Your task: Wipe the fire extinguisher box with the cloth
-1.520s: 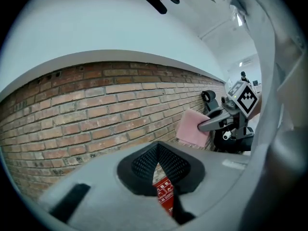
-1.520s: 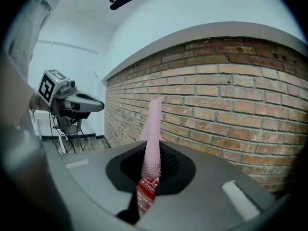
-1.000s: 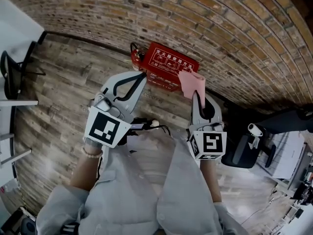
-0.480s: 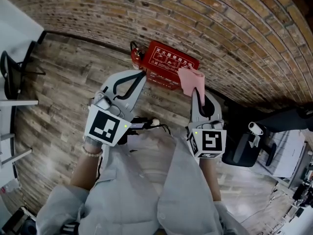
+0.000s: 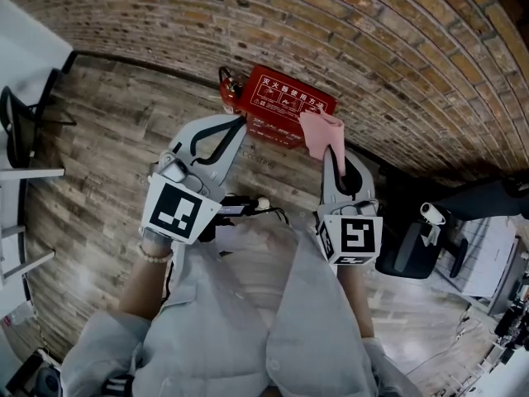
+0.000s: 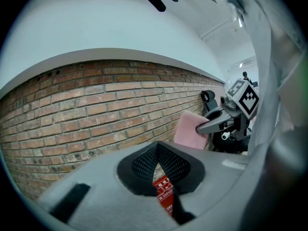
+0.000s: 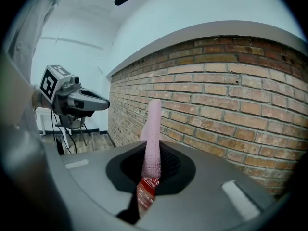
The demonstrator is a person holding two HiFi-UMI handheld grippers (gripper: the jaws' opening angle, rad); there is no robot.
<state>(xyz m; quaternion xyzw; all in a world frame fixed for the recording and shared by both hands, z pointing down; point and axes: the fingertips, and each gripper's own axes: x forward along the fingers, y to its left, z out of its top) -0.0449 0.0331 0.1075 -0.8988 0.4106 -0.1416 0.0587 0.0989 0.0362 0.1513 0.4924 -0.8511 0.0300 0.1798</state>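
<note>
The right hand-held gripper (image 5: 331, 155) has its jaws closed on a soft pink cloth (image 5: 321, 132), which stands up past the tips. The left hand-held gripper (image 5: 240, 124) is also closed, holding nothing. The red rectangular fire extinguisher box (image 5: 281, 102) lies just ahead of both, against the brick wall (image 5: 372, 48).

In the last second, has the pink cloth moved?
No, hardly: the pink cloth in the right gripper stays over the right end of the red box.
</note>
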